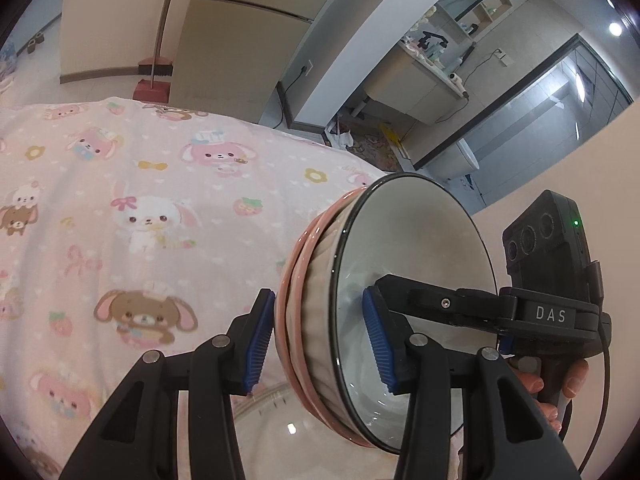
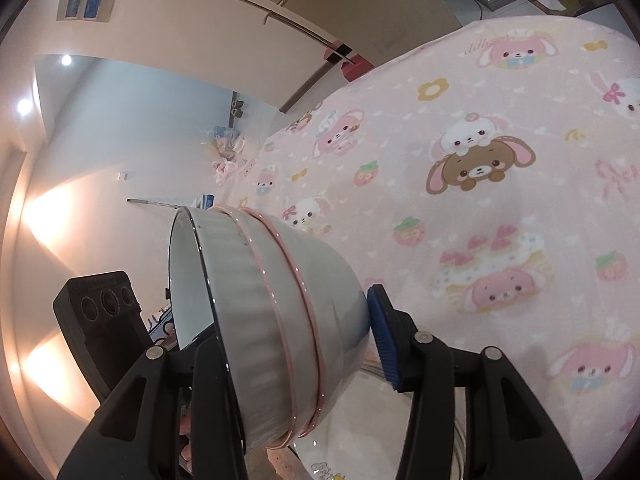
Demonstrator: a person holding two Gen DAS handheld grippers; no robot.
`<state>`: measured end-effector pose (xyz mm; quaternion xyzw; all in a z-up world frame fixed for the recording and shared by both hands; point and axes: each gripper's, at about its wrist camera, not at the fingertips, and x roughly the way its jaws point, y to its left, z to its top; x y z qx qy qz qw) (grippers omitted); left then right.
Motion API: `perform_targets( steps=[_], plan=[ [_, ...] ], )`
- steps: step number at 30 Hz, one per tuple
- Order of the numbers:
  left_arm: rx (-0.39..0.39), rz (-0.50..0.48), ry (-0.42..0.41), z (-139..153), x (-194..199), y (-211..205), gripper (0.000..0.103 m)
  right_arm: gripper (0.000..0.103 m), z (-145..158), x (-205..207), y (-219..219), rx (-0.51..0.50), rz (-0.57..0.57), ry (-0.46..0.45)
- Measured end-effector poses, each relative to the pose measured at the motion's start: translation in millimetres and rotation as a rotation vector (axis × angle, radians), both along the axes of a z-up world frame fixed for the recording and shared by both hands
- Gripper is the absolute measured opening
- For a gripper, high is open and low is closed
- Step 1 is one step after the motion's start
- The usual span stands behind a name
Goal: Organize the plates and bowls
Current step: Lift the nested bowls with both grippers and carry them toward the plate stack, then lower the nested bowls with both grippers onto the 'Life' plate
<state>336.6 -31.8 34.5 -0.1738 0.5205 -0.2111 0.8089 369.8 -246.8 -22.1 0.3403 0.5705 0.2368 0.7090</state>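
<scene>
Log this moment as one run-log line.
left hand-held gripper: shut on bowl stack | right hand-held gripper: shut on bowl stack | stack tilted above pink tablecloth

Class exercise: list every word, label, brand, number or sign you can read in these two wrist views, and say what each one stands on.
"DAS": white letters on the black body of the right gripper, seen from the left wrist.
Pink script on the cartoon tablecloth, near a pink rabbit at the top of the right wrist view: too blurred to read.
The stacked bowls carry no writing.
</scene>
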Motion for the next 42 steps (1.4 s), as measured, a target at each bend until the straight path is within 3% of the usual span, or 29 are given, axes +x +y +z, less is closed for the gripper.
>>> perform_targets(
  steps=[7, 20, 42],
  plan=[
    [-0.030, -0.007, -0.010, 15.3, -47.7, 1.8, 0.047, 0.045, 15.6, -43.7, 0.1, -0.007, 0.001, -0.032],
    [-0.029, -0.012, 0.051, -9.4, -116.8, 2.1, 0.048, 0.045, -11.4, -110.2, 1.4, -0.005, 0.007, 0.018],
    [-0.010, -0.011, 0.119, -49.7, -135.8, 5.5, 0.048, 0.045, -57.5, -130.9, 8.5, 0.011, 0.020, 0.093]
  ],
)
